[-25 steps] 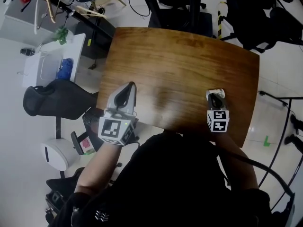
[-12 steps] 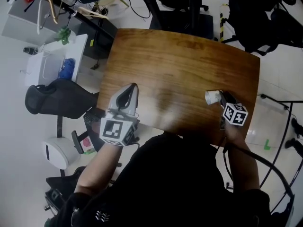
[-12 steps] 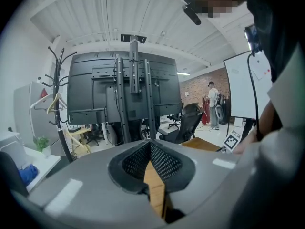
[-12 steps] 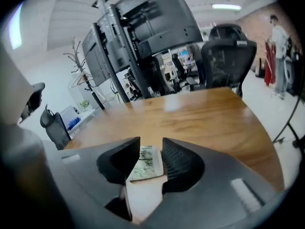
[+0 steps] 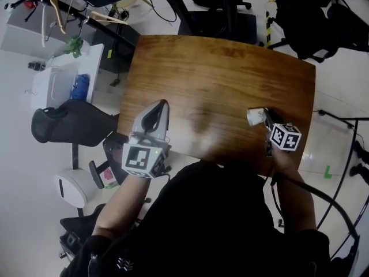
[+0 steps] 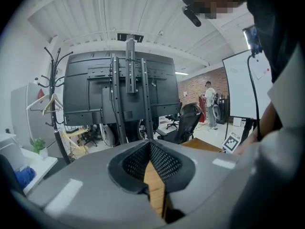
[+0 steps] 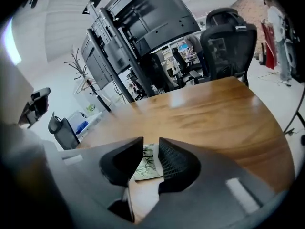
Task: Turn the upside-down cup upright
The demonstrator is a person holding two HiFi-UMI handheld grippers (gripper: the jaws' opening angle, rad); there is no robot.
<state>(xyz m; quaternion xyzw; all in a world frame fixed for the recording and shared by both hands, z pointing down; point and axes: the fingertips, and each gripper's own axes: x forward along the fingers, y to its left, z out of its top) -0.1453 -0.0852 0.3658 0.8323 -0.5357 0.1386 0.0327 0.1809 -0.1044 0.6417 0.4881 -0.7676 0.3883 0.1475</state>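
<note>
My right gripper (image 5: 265,120) has swung right and rolled (marker cube now tilted), pointing down at the brown wooden table (image 5: 219,74). Its jaws, just closing, stand apart around the white bamboo-printed cup (image 5: 255,116), which lies sideways near the table's right edge. My left gripper (image 5: 157,109) hovers, jaws together.

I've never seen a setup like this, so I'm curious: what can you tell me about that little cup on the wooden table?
The cup is small and white, printed with green bamboo-like leaves; it looks like paper, though that's a guess. It seems tipped rather than standing straight, on the wooden table near the front edge, toward the person's right. The right gripper has its fingers close on either side of it, having just been closing; whether they press it can't be told.
</note>
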